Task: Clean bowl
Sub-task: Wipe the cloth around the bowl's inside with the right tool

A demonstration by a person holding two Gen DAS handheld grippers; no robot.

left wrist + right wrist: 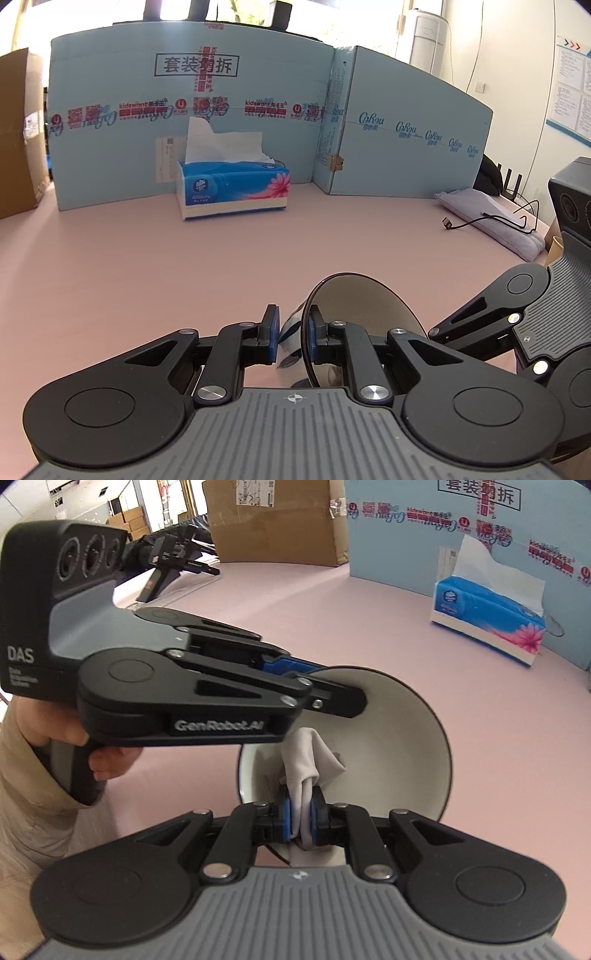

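From the left wrist view, the left gripper (293, 332) is clamped on the rim of the bowl (369, 306), one blue pad outside the wall and the other inside it. The bowl is tipped on its side, its cream inside facing right, its blue-and-white outer wall showing between the fingers. It sits over the near part of the pink desk (147, 266). Part of the right gripper's body (535, 314) comes in from the right, just beside the bowl; its fingertips are hidden here. Toward the far edge of the desk stands a tissue box (232, 190) with a sheet sticking up, in front of a light blue cardboard screen (184, 122). A folded grey cloth (491, 218) with a black cable (491, 219) over it lies at the far right edge. A brown carton (18, 133) stands at the far left.

From the right wrist view, the right gripper (301, 816) is closed tight on a pale grey rag (310, 760), whose bunched end pokes up inside the bowl (399, 738). The bowl is tilted, open toward the camera, its dark rim pinched at the upper left by the left gripper (321, 685). A hand (107, 757) in a beige sleeve (33, 812) holds that gripper's handle. The tissue box (487, 624) is near the far right, the brown carton (277, 520) at the far edge.
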